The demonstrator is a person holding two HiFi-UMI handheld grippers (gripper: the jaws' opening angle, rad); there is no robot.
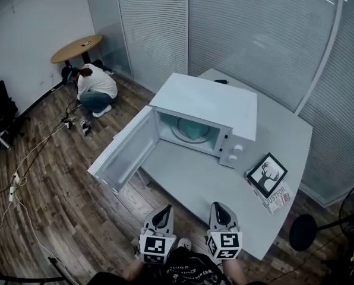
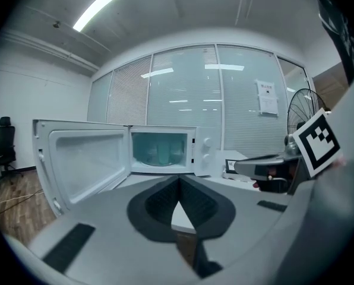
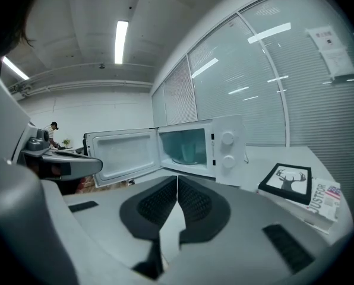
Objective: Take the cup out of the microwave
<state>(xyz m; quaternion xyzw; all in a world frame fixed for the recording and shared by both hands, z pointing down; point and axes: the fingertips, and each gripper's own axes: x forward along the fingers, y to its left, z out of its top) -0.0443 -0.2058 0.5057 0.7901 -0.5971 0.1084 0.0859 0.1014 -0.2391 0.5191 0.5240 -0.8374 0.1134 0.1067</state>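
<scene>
A white microwave [image 1: 215, 108] stands on the grey table [image 1: 278, 135] with its door [image 1: 125, 150] swung wide open to the left. A pale teal cup [image 3: 189, 149] stands upright on the glass turntable inside, and the left gripper view shows this cup [image 2: 163, 152] too. In the head view the cavity shows only a teal glow. My left gripper [image 1: 163, 214] and right gripper [image 1: 220, 211] hang side by side near the table's front edge, well short of the microwave. Both point toward the open cavity. Both are shut, pads touching, with nothing between them [image 2: 178, 180] [image 3: 177, 179].
A framed deer picture [image 1: 266, 174] and a magazine [image 1: 277, 198] lie on the table right of the microwave. The open door overhangs the table's left edge. A person [image 1: 95, 88] crouches on the wooden floor far left, near a round table [image 1: 77, 48]. A fan [image 1: 304, 231] stands at right.
</scene>
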